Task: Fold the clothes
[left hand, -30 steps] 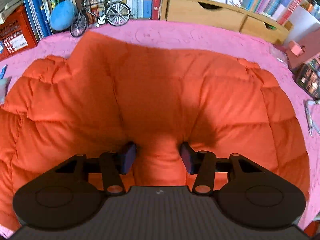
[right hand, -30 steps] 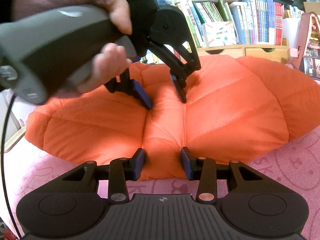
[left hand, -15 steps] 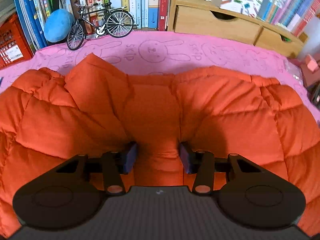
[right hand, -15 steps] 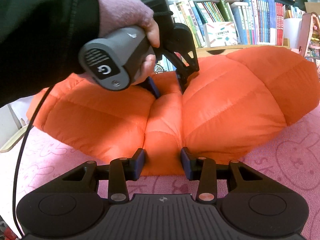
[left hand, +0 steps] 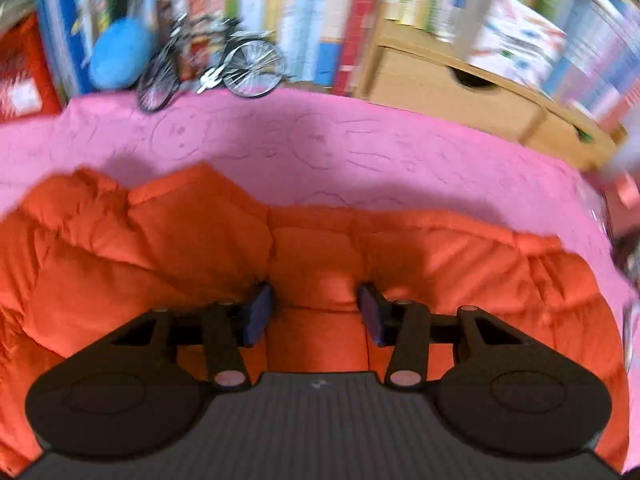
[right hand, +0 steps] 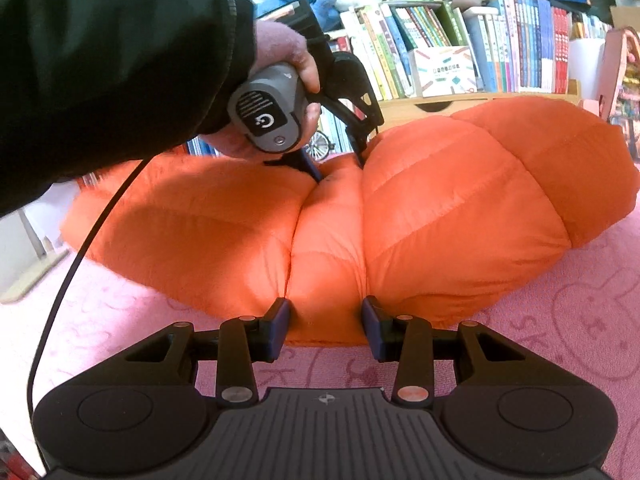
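An orange puffy jacket (left hand: 440, 280) lies bunched on the pink cloth (left hand: 320, 140). My left gripper (left hand: 316, 304) is shut on a padded ridge of it near its far edge. In the right wrist view the same jacket (right hand: 460, 220) bulges into two lobes on either side of a pinched ridge. My right gripper (right hand: 325, 320) is shut on the near end of that ridge, low over the cloth (right hand: 560, 340). At the ridge's far end stands the left gripper (right hand: 338, 164), held by a hand (right hand: 280, 48) in a dark sleeve (right hand: 120, 60).
A toy bicycle (left hand: 216, 68) and a blue ball (left hand: 116, 56) stand at the cloth's far edge, before rows of books. Wooden drawers (left hand: 460, 92) sit at the back right. A black cable (right hand: 80, 260) hangs from the left gripper. Plush toys top the bookshelf (right hand: 500, 40).
The left gripper has moved away from the right one, dragging the jacket's far edge back off the pink cloth. The jacket bunches higher. The left view is now motion-blurred.
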`<state>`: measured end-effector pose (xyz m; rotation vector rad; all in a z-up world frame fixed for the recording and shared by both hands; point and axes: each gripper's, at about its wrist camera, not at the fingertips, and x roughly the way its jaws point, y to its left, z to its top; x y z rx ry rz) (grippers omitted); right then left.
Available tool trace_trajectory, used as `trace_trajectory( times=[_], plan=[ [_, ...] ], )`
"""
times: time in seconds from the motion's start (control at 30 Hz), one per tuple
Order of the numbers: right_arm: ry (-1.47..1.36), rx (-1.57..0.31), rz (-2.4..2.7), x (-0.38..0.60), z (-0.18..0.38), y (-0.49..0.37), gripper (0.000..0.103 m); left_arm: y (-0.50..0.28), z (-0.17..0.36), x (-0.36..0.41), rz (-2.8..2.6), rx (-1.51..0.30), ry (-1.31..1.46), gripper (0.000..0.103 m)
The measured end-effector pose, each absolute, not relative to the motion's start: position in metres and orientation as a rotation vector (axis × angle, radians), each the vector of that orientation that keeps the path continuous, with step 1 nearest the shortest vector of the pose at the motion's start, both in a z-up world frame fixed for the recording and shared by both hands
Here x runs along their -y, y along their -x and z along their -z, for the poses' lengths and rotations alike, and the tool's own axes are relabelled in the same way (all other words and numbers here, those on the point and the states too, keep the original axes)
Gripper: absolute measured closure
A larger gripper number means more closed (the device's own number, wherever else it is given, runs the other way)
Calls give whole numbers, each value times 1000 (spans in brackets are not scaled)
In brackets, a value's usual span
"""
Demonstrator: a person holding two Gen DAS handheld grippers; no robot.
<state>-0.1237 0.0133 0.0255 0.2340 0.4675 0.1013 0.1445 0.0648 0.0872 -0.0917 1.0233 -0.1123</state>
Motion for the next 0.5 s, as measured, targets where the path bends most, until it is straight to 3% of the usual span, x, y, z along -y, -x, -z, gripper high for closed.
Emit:
trace_trajectory(
  times=[0.27,0.5],
  plan=[
    [-262,-410,-92,-11,-44,121,61,-127,-85,-75,174,-1027,122,55],
    [-234,-499,-72,-15,-29,99,62,-130,-79,-77,197,-1030,111,55]
  ],
)
